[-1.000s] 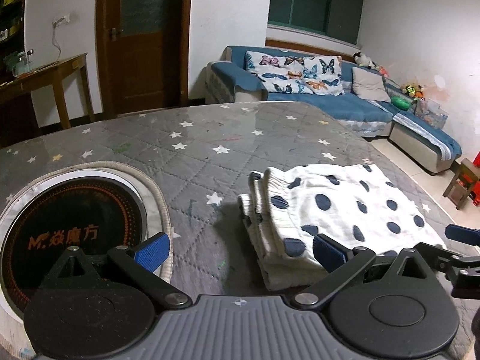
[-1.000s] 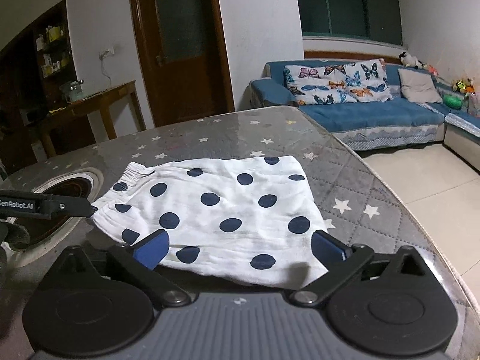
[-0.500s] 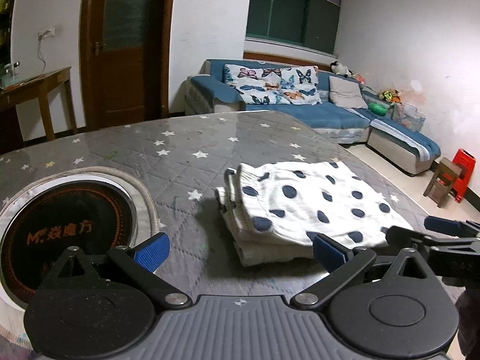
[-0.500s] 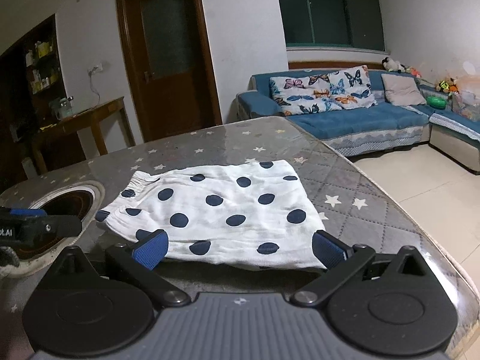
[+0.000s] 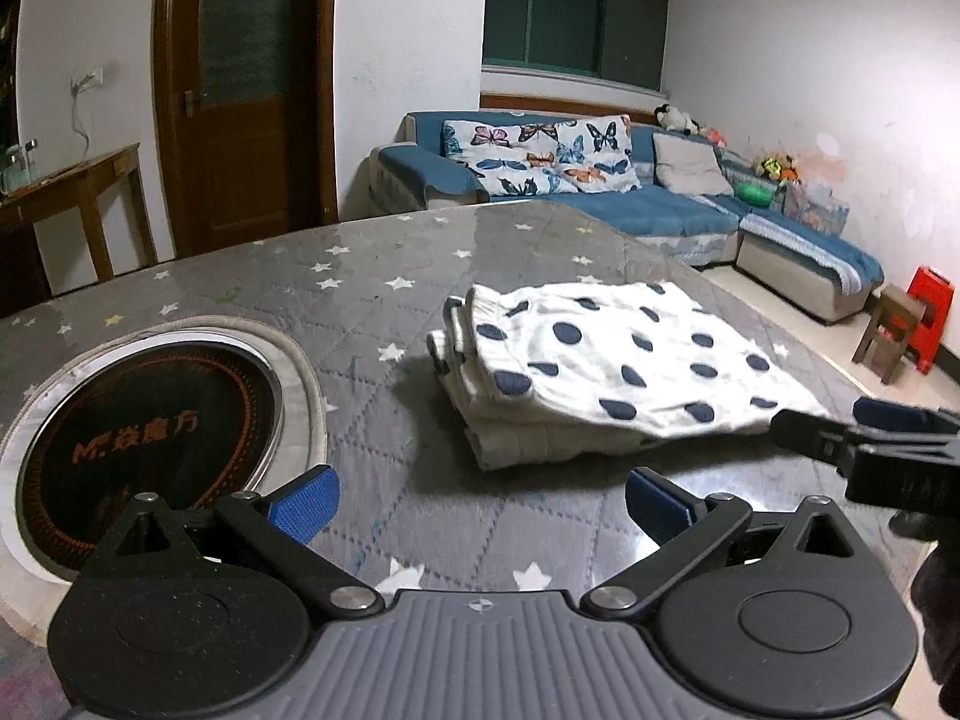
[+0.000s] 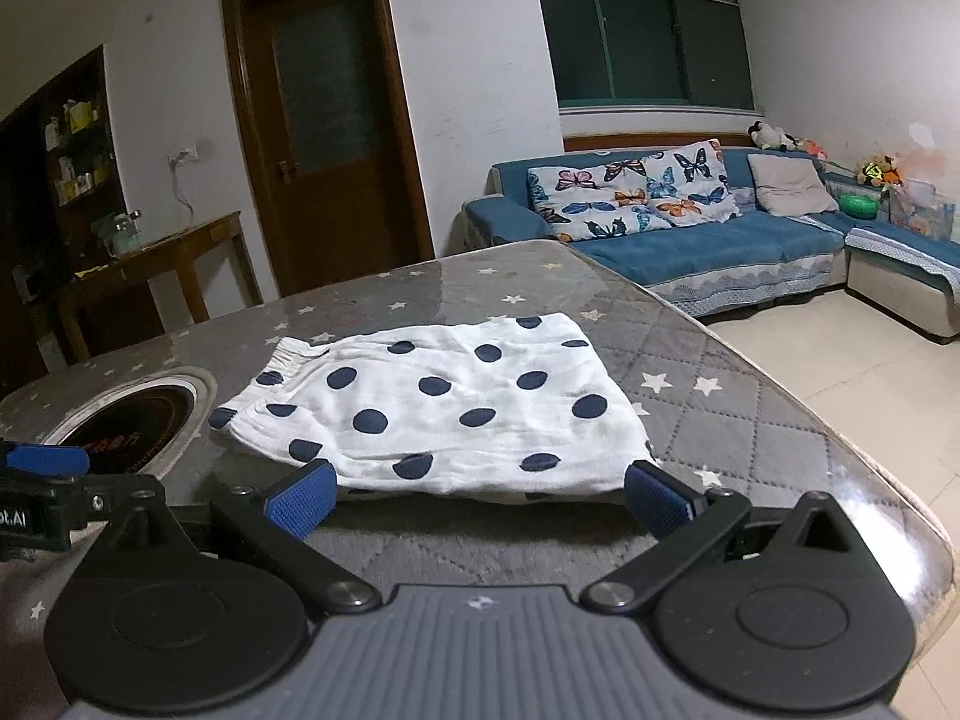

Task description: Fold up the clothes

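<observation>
With both grippers, left and right, spread empty, a careless nudge could topple the folded white navy-dotted cotton garment.

Bare quilted tabletop around the folded polka-dot garment; round inset burner at its left.

cooktop: orange "M:" plus Chinese characters (partly legible) | left gripper: "ot.AI"

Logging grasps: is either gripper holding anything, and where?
Nothing held. Left gripper and right gripper are both open, short of the folded polka-dot garment.
</observation>
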`<state>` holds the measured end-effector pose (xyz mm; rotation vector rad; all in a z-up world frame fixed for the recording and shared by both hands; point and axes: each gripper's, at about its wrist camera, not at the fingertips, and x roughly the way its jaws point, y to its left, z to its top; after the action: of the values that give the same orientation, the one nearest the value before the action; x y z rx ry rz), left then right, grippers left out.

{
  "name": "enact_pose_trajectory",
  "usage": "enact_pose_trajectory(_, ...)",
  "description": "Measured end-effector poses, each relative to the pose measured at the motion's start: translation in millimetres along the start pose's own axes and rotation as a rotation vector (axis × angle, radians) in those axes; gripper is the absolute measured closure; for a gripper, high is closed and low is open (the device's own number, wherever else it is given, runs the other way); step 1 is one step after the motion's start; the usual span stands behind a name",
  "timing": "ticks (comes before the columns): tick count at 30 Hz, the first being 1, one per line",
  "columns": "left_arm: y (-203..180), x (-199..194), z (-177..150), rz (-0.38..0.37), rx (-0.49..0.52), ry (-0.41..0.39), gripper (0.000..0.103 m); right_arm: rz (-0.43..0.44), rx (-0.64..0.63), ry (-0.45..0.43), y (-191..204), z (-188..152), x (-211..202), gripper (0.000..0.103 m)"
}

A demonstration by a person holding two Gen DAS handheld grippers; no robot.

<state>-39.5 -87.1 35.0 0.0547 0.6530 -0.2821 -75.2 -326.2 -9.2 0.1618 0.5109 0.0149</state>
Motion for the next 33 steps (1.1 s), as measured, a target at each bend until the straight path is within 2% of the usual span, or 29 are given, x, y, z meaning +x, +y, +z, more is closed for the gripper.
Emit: enact_pose_trajectory(33,-4.2,-23.5,-29.8,0.014,0.047,-0.01,0.0,0.014,0.003,-0.019,22.1,-25.4,-20.9,0.0)
